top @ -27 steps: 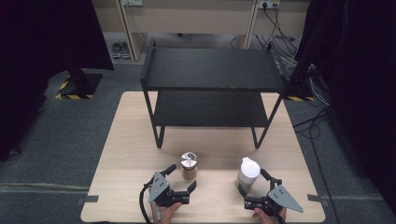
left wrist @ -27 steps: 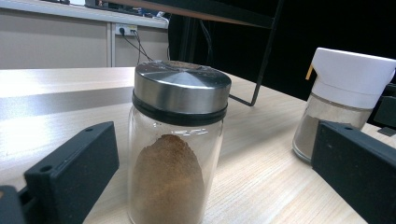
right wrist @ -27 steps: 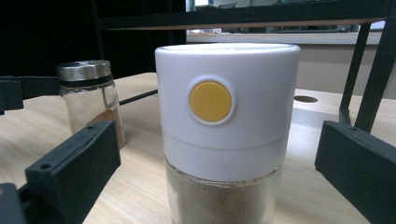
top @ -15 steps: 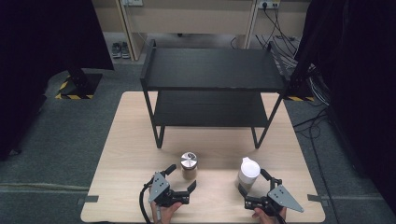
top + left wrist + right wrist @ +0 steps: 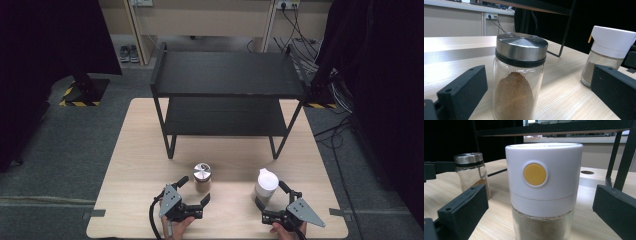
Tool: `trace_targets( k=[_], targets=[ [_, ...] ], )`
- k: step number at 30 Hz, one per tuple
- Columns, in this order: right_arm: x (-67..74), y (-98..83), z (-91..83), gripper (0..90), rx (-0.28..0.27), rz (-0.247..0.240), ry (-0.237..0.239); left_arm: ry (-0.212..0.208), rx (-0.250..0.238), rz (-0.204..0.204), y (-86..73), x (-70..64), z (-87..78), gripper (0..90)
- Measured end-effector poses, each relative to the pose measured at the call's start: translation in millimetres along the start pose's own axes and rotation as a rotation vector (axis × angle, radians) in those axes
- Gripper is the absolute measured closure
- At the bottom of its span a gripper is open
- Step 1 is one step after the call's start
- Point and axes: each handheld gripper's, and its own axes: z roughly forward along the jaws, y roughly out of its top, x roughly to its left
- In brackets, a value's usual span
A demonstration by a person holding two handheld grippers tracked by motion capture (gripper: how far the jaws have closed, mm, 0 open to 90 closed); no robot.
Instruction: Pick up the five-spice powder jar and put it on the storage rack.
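High view: the left gripper (image 5: pixel 192 189) is held with jaws spread around the metal-lidded spice jar (image 5: pixel 202 177), the right gripper (image 5: pixel 275 196) likewise spread around the white-capped shaker (image 5: pixel 266 186), both upright on the table (image 5: pixel 135 165) before the black shelf (image 5: pixel 230 75). Either tall container could be tipped if one jaw is brought against it first

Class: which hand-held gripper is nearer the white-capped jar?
Right. The right hand-held gripper straddles the white-capped jar, open; the left hand-held gripper sits farther left, around the steel-lidded jar.

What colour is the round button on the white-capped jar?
Yellow-orange button, best in the right gripper view.
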Motion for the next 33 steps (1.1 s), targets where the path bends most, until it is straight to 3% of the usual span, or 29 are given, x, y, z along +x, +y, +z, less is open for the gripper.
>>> trace_targets(
  k=[33],
  targets=[
    [-1.1, 0.3, 0.1, 0.3, 0.001, 0.013, 0.001, 0.012, 0.028, -0.017, 6.2, 1.3, 6.2, 0.4]
  ],
)
